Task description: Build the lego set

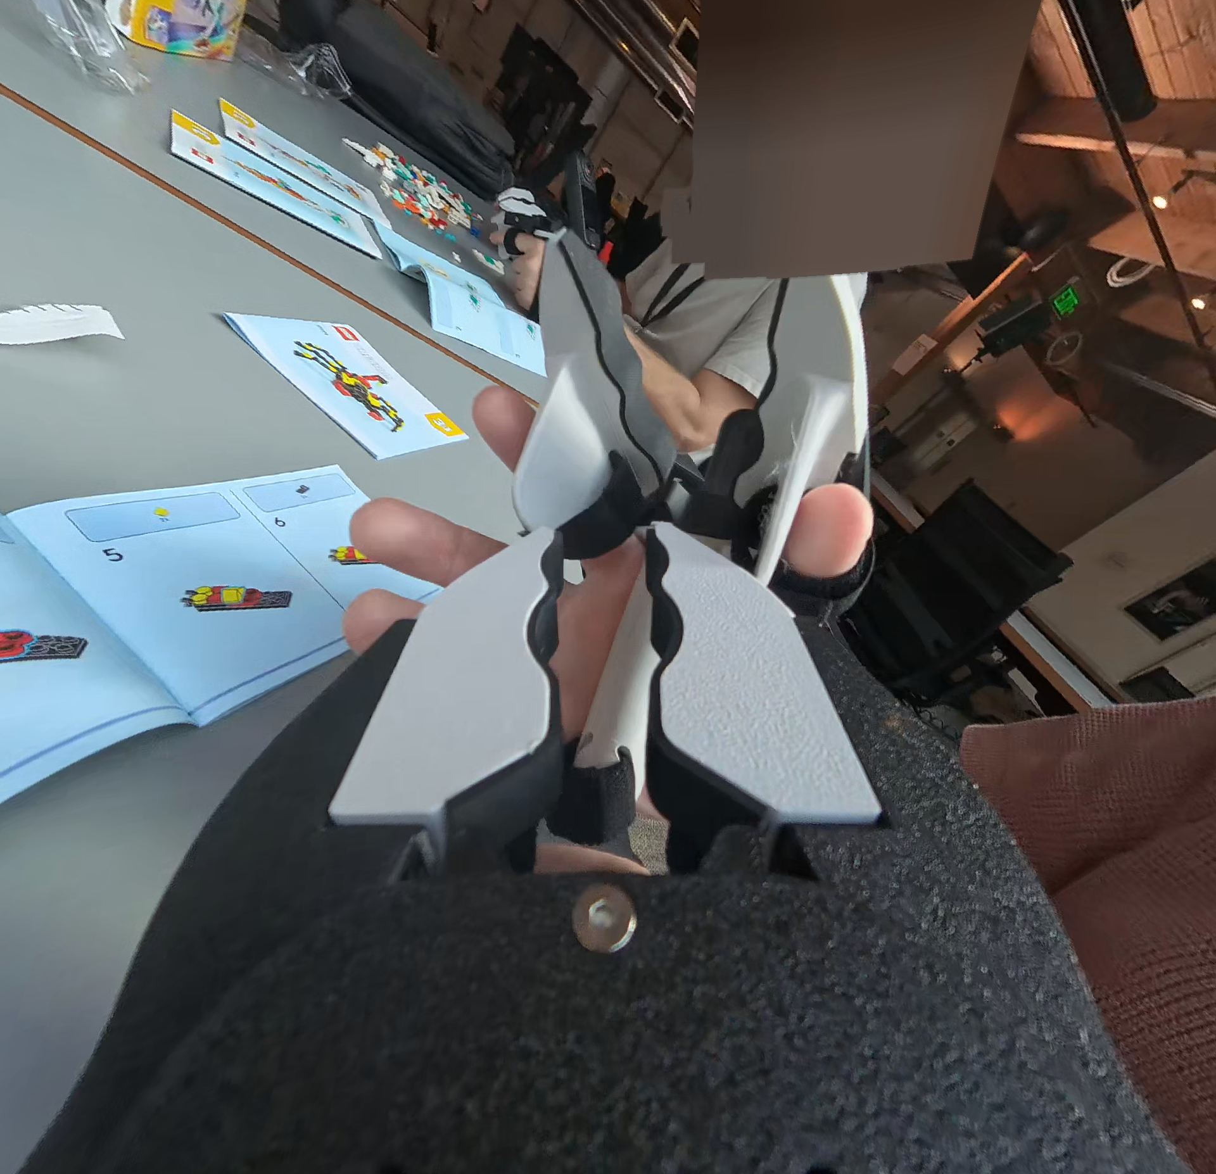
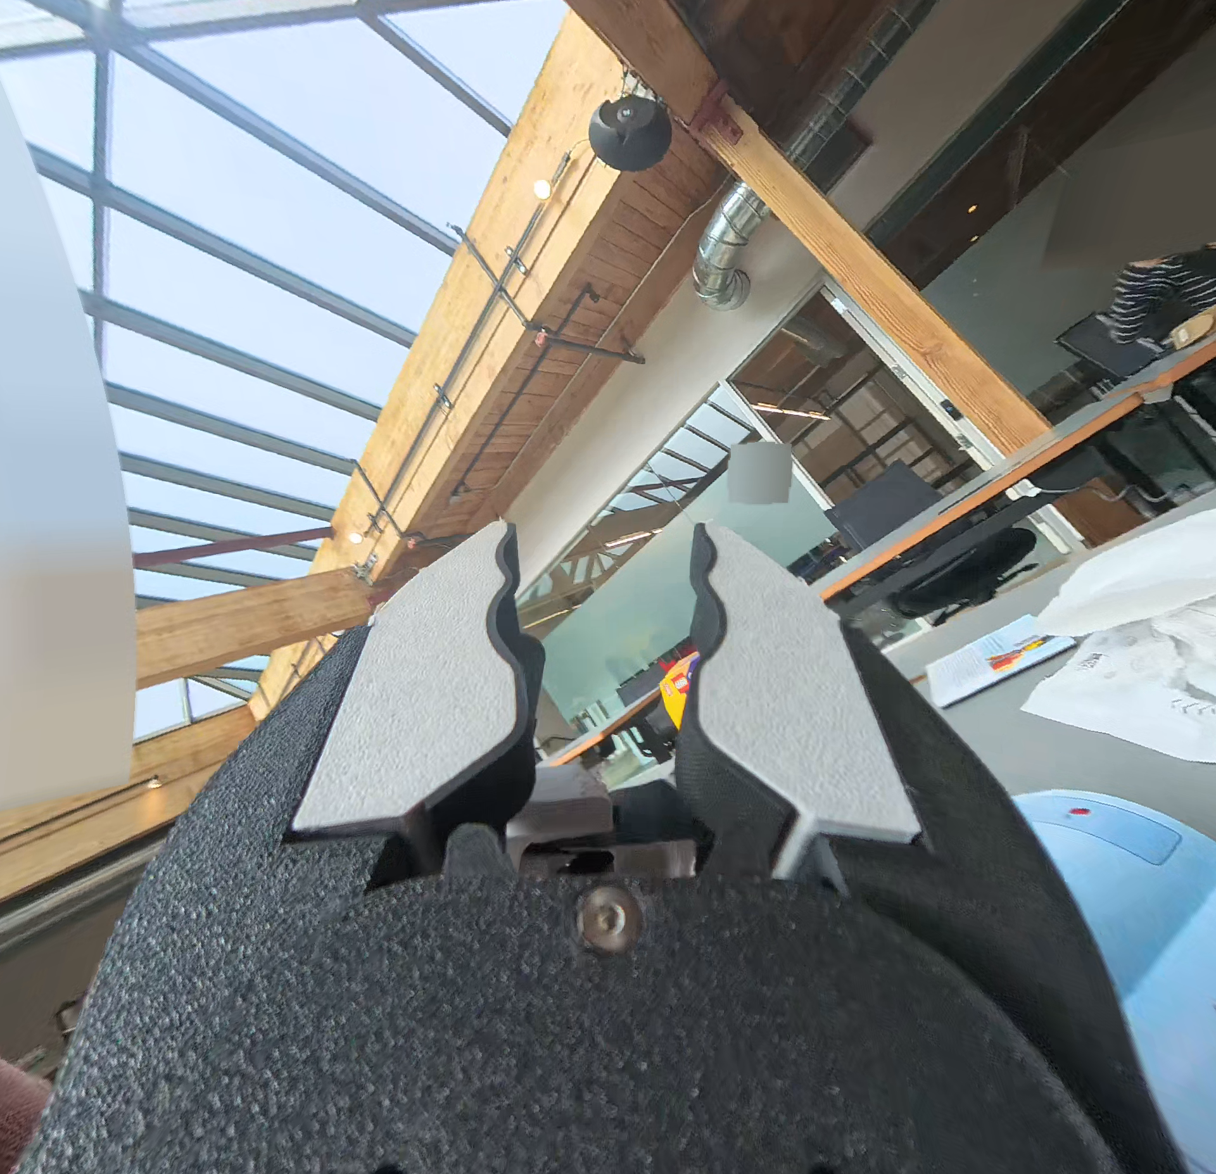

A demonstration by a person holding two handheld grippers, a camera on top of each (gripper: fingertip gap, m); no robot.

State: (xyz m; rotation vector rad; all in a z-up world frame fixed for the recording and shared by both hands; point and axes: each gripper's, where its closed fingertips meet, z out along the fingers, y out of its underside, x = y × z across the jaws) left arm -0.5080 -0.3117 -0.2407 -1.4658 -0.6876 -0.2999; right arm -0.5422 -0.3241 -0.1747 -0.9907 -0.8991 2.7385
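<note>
Well, the only loose bricks point(image 1: 421, 192) I can find lie in a small mixed pile far across the grey surface point(image 1: 131, 254), well away from both of my tools, beside a few more booklets and in front of another person point(image 1: 697, 326) sitting there. Nearer to me, the open booklet point(image 1: 164, 616) lies flat at the left, showing building steps, and a closed booklet point(image 1: 349, 379) with a spider on its cover lies just beyond it. The box point(image 1: 184, 4) stands at the far corner. My left tool point(image 1: 602, 540) is off the surface with its two halves a little apart and nothing between them; its tips sit just beside the black underside of my right tool point(image 2: 604, 530), which my hand point(image 1: 454, 550) holds up in front of it. From its own camera the right tool points up at the skylight and timber beams, wide apart and empty. Low at its right I see a strip of the surface with another booklet point(image 2: 993, 662) and crumpled white paper point(image 2: 1151, 649).
</note>
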